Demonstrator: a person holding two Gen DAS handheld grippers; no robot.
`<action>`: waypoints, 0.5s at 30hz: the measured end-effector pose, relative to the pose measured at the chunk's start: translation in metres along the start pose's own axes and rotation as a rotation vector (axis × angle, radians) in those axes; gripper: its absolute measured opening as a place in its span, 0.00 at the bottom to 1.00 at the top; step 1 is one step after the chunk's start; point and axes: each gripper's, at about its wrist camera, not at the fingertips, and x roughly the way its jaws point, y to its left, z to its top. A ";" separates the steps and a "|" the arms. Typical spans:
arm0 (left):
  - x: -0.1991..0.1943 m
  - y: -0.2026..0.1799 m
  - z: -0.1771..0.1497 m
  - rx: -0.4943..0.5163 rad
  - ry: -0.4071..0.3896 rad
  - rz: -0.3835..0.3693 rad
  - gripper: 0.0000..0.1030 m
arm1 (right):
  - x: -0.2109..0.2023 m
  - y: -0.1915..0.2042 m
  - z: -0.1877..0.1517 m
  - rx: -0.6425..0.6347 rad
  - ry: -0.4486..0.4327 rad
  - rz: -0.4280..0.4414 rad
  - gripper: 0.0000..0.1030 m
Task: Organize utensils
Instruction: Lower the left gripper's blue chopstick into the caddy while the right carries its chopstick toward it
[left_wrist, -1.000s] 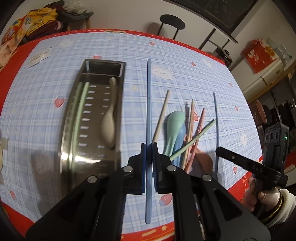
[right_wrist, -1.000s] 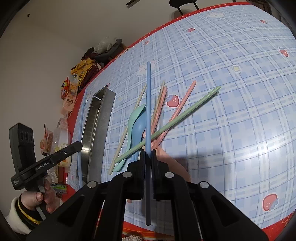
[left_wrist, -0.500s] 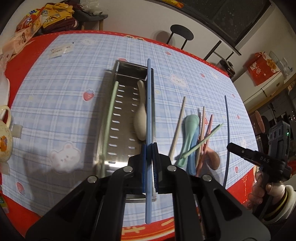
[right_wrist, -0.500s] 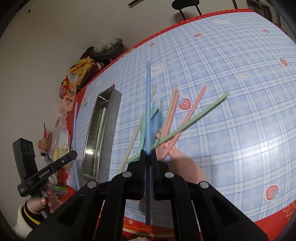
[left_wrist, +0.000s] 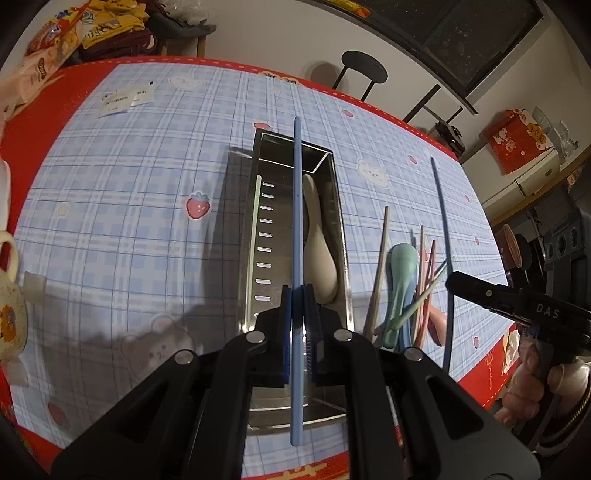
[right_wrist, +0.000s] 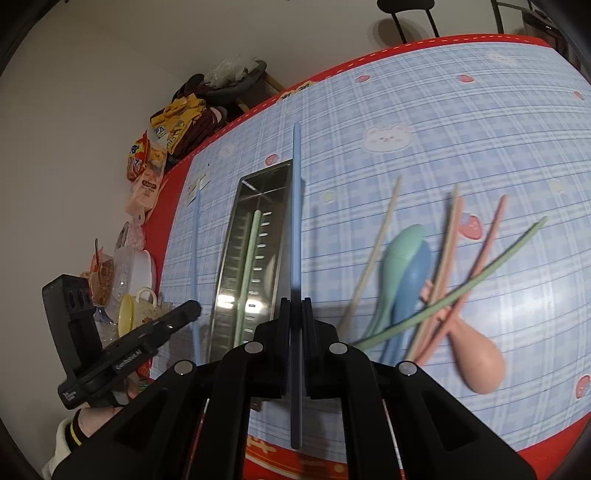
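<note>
The left claw (left_wrist: 298, 295) is clamped on a blue chopstick (left_wrist: 296, 221), held lengthwise above the steel tray (left_wrist: 341, 229) on the checked worktop (left_wrist: 129, 221). Inside the tray lie a green chopstick (left_wrist: 252, 236) and a beige spoon (left_wrist: 317, 254). The right claw (right_wrist: 295, 306) grips a second blue chopstick (right_wrist: 296, 206) — it hangs over the tray's right wall. Right of the tray, loose chopsticks and spoons (right_wrist: 406, 273) lie heaped on the worktop.

blue chopstick (left_wrist: 297, 206), silver tray (left_wrist: 251, 206), blue-plaid tablecloth (left_wrist: 129, 192)
</note>
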 end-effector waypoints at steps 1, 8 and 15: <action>0.003 0.002 0.001 0.000 0.006 -0.004 0.10 | 0.004 0.004 0.000 0.001 0.004 0.000 0.06; 0.016 0.017 0.004 -0.003 0.039 -0.034 0.10 | 0.037 0.032 0.003 0.013 0.024 -0.005 0.06; 0.023 0.023 0.003 0.012 0.048 -0.044 0.10 | 0.060 0.046 0.004 0.028 0.040 -0.019 0.06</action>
